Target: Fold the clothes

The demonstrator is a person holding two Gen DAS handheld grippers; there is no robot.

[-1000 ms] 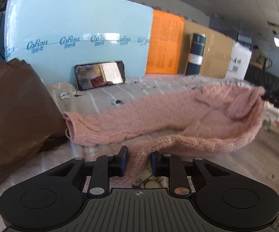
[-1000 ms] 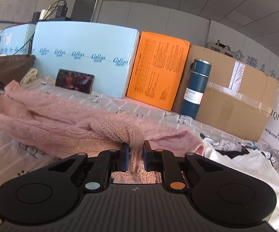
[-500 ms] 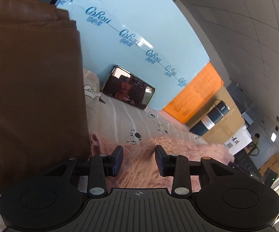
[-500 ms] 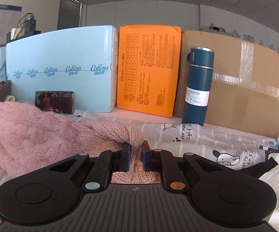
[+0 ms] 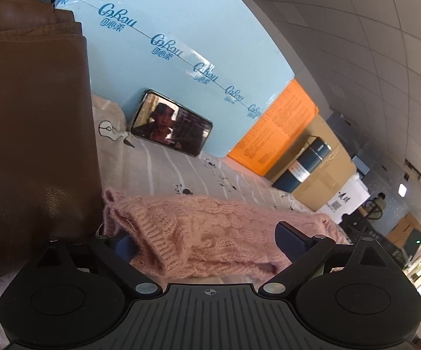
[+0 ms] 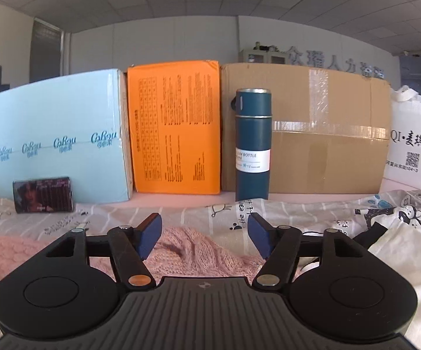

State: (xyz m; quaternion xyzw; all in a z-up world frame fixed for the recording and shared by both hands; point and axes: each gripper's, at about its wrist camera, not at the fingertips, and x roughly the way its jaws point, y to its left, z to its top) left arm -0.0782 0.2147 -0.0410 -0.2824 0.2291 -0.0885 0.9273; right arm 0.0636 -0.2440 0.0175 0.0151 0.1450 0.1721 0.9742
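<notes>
**Both grippers let go: sweater dropped onto the bed**

Fingers on both sides stood wide apart, nothing clamped. Left gripper (image 5: 207, 240): a second earlier it was close around a strand of knit, half a second earlier partly spread, now fully spread with the pink sweater (image 5: 210, 233) lying loose between and under the pads. Right gripper (image 6: 204, 233): it was pinched shut on the knit in both earlier frames, now spread, with the sweater's near edge bunched just below the fingertips (image 6: 152, 232).

Reading: release after a fold pass. The garment was down on the bedsheet (image 5: 163, 175) as a long doubled band; the ribbed cuff end sat at the left gripper's side, right against the brown leather bag (image 5: 32, 134). Looked like one fold done, more to go; next grasp would need a fresh edge. Loose cable knit, so it would likely slump and snag on pads.

Surface: grey striped sheet with cartoon prints. A white printed garment (image 6: 394, 233) lay just right of the sweater, touching or nearly so.

Further back, against the wall of boxes: phone (image 6: 43, 194) propped on the light blue box (image 6: 50, 140), then orange box (image 6: 175, 128), teal bottle (image 6: 252, 143) upright before the cardboard box (image 6: 327, 134), white tote bag (image 6: 412, 143) at far right. Office room, tiled ceiling behind.
</notes>
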